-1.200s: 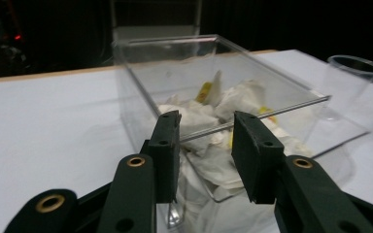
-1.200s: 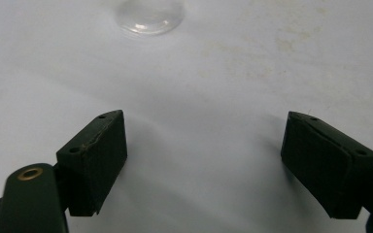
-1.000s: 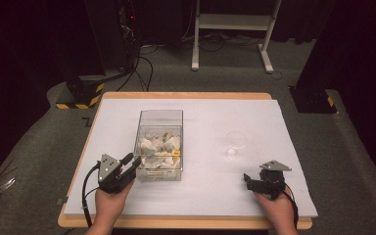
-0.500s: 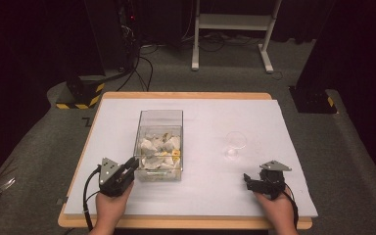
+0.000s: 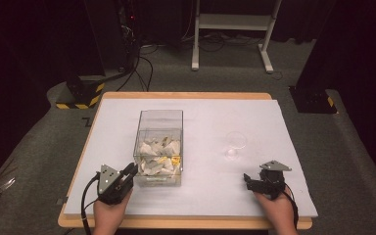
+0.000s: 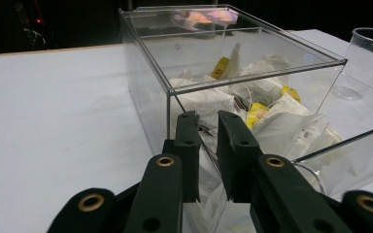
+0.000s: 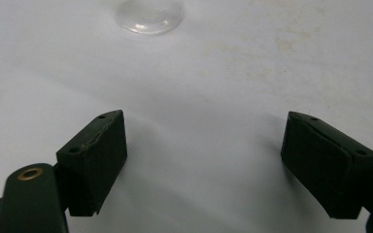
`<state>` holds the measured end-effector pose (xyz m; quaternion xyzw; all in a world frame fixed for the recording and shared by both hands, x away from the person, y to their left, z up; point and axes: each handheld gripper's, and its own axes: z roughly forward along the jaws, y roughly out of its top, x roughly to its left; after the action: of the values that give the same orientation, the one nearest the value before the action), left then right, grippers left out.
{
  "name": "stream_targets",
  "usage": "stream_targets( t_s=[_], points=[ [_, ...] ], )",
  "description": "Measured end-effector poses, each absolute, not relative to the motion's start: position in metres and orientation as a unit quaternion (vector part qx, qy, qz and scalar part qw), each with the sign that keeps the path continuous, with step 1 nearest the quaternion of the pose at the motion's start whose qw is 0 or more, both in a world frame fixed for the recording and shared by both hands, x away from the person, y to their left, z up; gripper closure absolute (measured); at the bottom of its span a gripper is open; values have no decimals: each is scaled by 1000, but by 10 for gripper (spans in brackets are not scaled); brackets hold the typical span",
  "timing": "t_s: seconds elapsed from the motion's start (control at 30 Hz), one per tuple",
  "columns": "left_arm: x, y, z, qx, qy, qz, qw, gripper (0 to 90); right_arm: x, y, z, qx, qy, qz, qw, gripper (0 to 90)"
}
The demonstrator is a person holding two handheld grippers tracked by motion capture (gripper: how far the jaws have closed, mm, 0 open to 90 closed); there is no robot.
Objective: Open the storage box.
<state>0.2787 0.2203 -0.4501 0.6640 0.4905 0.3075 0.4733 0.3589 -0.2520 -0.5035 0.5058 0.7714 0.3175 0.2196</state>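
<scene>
A clear plastic box (image 5: 160, 113) stands mid-table, holding a heap of white tea bags (image 5: 159, 156) with yellow tags. My left gripper (image 5: 131, 171) rests at the box's near left corner. In the left gripper view its jaws (image 6: 208, 116) stand almost together, with a slim gap and nothing in it, just in front of the box wall (image 6: 145, 82) and the tea bags (image 6: 272, 121). My right gripper (image 5: 247, 179) lies at the near right of the table, jaws wide apart (image 7: 204, 121) over bare white surface. A clear cup (image 5: 235, 142) stands beyond it, its base (image 7: 148, 14) at the top of the right gripper view.
The white sheet (image 5: 274, 122) covers a wooden table whose near edge runs under the person's hands. The clear cup (image 6: 369, 63) stands to the right of the box. Dark floor, cables and a white stand's legs (image 5: 230, 39) lie beyond the far edge.
My left gripper has drawn back a little toward the near edge, away from the box's side. The right gripper has stayed in place.
</scene>
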Motion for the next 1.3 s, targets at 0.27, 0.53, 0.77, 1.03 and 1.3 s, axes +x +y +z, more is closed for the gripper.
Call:
stream_targets(
  t_s=[0.27,0.53,0.77,1.03,1.3],
  points=[
    [295,216,-456,660,506,297,470,690,359,-252,-503,506,771,318,220,168],
    [289,216,-459,653,506,306,473,750,359,-252,-503,506,771,318,220,168],
    [276,216,-461,653,502,309,476,750,359,-252,-503,506,771,318,219,169],
    [259,217,-463,652,502,307,478,756,359,-252,-503,506,771,318,220,168],
    [249,218,-464,656,498,307,478,754,359,-252,-504,505,771,318,220,168]
  ],
)
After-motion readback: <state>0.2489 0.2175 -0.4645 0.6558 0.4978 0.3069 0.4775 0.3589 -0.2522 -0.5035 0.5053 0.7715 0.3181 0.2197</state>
